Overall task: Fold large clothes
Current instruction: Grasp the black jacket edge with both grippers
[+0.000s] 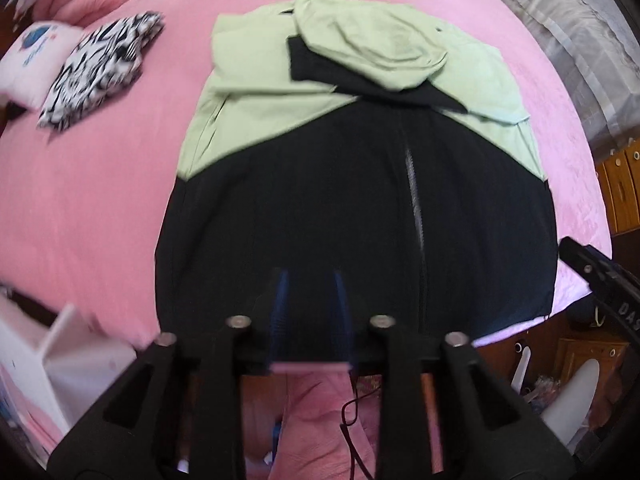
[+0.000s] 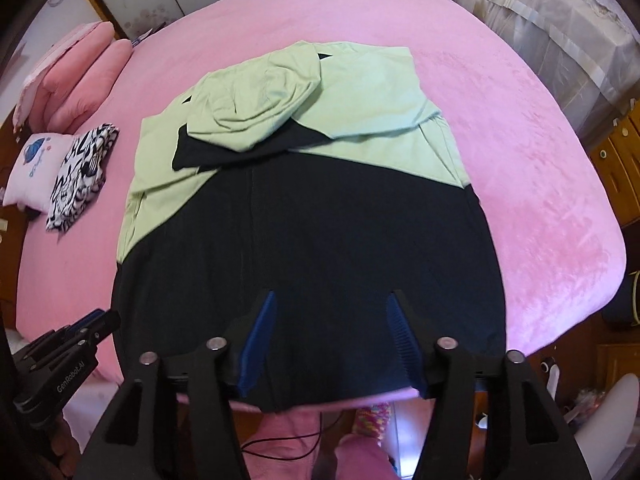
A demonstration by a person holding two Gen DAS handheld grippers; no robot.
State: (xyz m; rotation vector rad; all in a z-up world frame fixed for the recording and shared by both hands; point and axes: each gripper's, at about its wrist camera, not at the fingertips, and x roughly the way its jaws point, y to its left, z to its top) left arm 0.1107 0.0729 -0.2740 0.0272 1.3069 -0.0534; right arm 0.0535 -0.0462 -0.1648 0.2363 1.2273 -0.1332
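A large black and light-green hooded jacket (image 1: 352, 200) lies flat on the pink bed, zipper up, hood and sleeves folded over its far part; it also shows in the right wrist view (image 2: 304, 232). My left gripper (image 1: 310, 280) hovers over the jacket's near hem, its blue-padded fingers a narrow gap apart with nothing between them. My right gripper (image 2: 332, 300) is wide open above the hem, empty. Each gripper shows at the edge of the other's view: the right one (image 1: 600, 276) and the left one (image 2: 76, 336).
The pink bedspread (image 1: 100, 168) covers the bed around the jacket. A folded black-and-white garment (image 1: 100, 68) and a white pillow (image 1: 36, 56) lie at the far left. Pink cushions (image 2: 76, 76) sit beyond. Wooden drawers (image 2: 616, 168) stand to the right, a white box (image 1: 60, 356) near left.
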